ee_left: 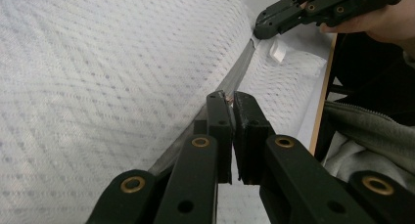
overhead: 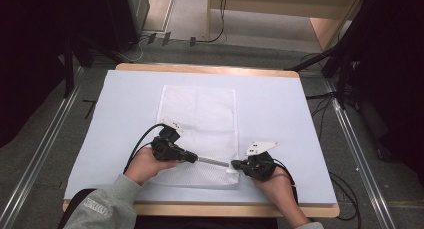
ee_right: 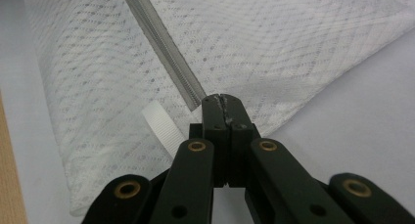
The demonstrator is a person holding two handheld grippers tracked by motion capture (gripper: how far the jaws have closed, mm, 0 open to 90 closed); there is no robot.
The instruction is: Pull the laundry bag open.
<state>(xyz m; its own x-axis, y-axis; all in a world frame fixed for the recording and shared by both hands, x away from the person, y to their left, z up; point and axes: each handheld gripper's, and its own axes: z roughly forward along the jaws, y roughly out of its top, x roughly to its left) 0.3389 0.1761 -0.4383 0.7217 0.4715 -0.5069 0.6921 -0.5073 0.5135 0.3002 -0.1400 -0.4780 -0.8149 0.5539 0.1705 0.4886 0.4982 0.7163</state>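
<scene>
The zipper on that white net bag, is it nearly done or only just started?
Hard to say which way it is going. Done: both grippers have a grip. The right gripper is shut on the end of the grey zipper at the mesh bag's near corner. In hand: the left gripper pinches something small on the zipper, probably the slider. Left: the stretch between the grippers.

A light wooden table (overhead: pixel 210 69) covered by a pale blue-white sheet (overhead: pixel 280 114) stands on a grey carpeted floor (overhead: pixel 45 134), with metal rails (overhead: pixel 37 156) running along both sides. Black curtains (overhead: pixel 30 39) darken the left and right edges, and black cables (overhead: pixel 220 19) trail over the floor towards a pale wooden cabinet (overhead: pixel 300 9) at the back.
</scene>
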